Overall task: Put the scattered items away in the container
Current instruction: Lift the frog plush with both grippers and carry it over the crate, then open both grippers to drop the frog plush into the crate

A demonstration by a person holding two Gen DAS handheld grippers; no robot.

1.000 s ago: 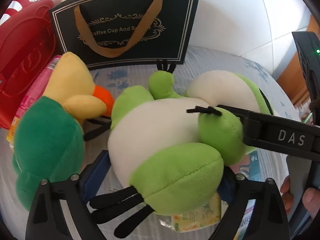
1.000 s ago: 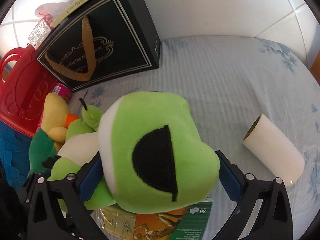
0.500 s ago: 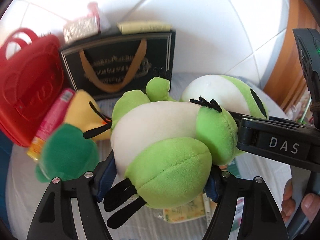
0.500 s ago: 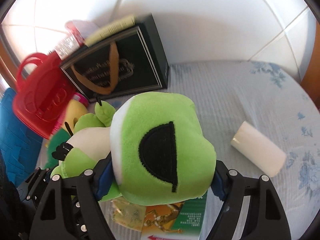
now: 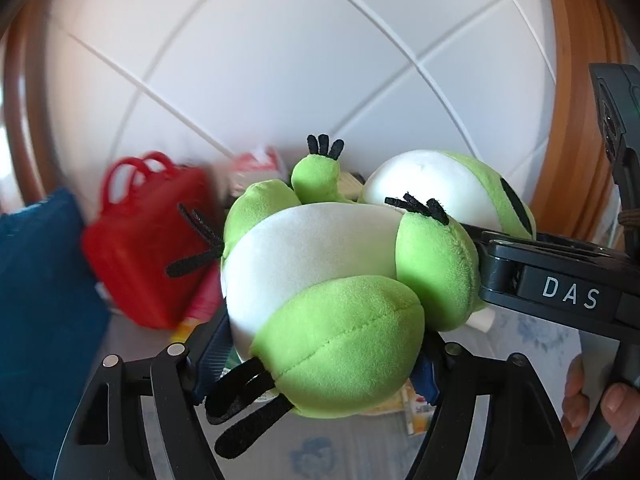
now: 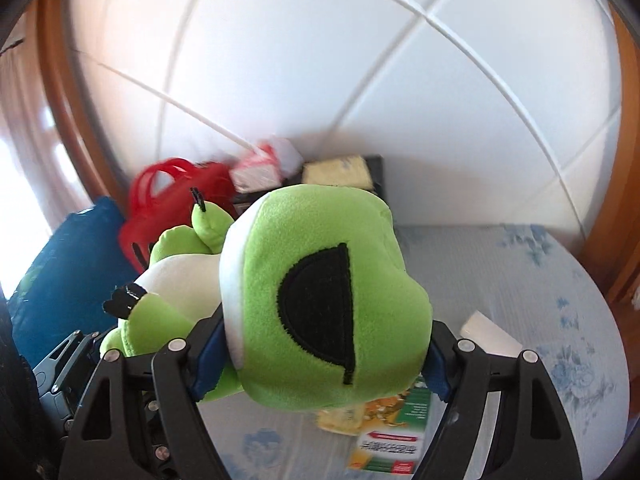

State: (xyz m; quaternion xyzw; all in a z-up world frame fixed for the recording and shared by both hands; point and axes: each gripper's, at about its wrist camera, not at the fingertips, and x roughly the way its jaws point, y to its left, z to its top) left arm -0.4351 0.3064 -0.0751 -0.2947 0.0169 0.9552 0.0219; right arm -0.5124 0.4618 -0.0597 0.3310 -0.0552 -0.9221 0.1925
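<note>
Both tools grip one green plush frog [image 5: 320, 280], clear above the worktop [image 6: 520, 280]: left tool [image 5: 320, 364] clamps the body, right tool [image 6: 320, 352] the head [image 6: 320, 300], likely sharing its bulk. Left of the frog, a red bag [image 5: 152, 240] and blue container [image 5: 40, 300]; contents not visible.

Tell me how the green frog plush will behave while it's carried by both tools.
The frog plush is probably soft: the left tool dents its body. It is likely light for its bulk. Its limbs stick out free, so they may flop; the right tool clamps the head.
</note>
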